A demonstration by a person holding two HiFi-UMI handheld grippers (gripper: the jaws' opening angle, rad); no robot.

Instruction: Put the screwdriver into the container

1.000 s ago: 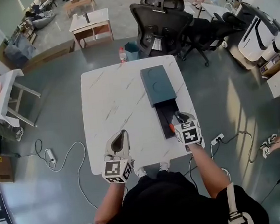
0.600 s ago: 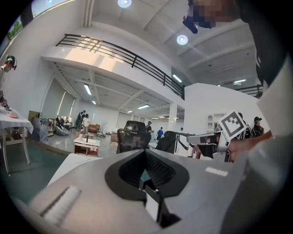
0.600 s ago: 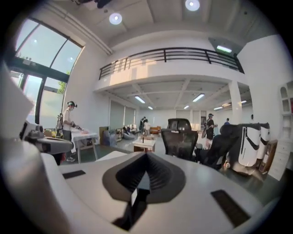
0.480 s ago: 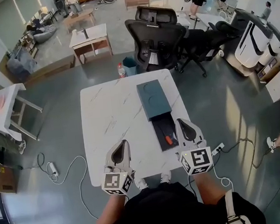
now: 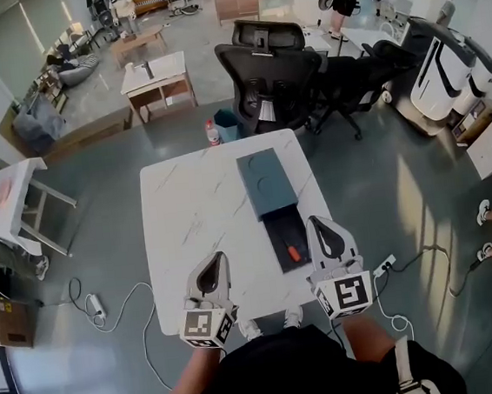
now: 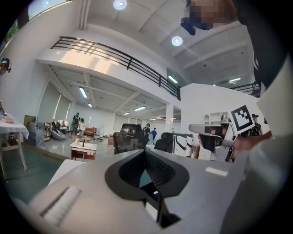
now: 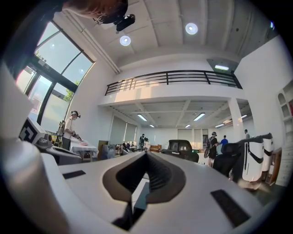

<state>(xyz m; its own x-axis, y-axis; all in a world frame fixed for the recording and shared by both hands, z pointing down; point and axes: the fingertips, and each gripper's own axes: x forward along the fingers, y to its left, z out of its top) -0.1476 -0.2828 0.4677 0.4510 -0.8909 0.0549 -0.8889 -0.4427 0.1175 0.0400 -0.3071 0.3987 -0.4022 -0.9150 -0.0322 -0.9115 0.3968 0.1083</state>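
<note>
Over the near right corner of the table (image 5: pixel 186 207), in the head view, the right gripper (image 5: pixel 313 221) hovers with its jaws pressed together and nothing in them. It sits just beside the right side of the container (image 5: pixel 264 179), without touching it. The left gripper (image 5: pixel 220 256) hangs above the near edge, left of the middle and well apart from the container, and its jaws are likewise closed and empty. The container is a dark teal box lying along the right half of the table. Its dark tray is pulled out toward the near edge. The screwdriver (image 5: pixel 293 252) lies inside that open tray, near its front end. Its orange handle is plain to see, while the shaft is too small to make out.

From the left gripper view, the left gripper (image 6: pixel 145 151) shows both jaws meeting in a closed point with nothing between them. The right gripper (image 6: pixel 209 135) shows off to the right, level with it, its marker cube above.

From the right gripper view, the right gripper (image 7: pixel 146 153) has its jaws fully together and holds nothing. The left gripper (image 7: pixel 48 147) sits at the left edge of the picture.
</note>
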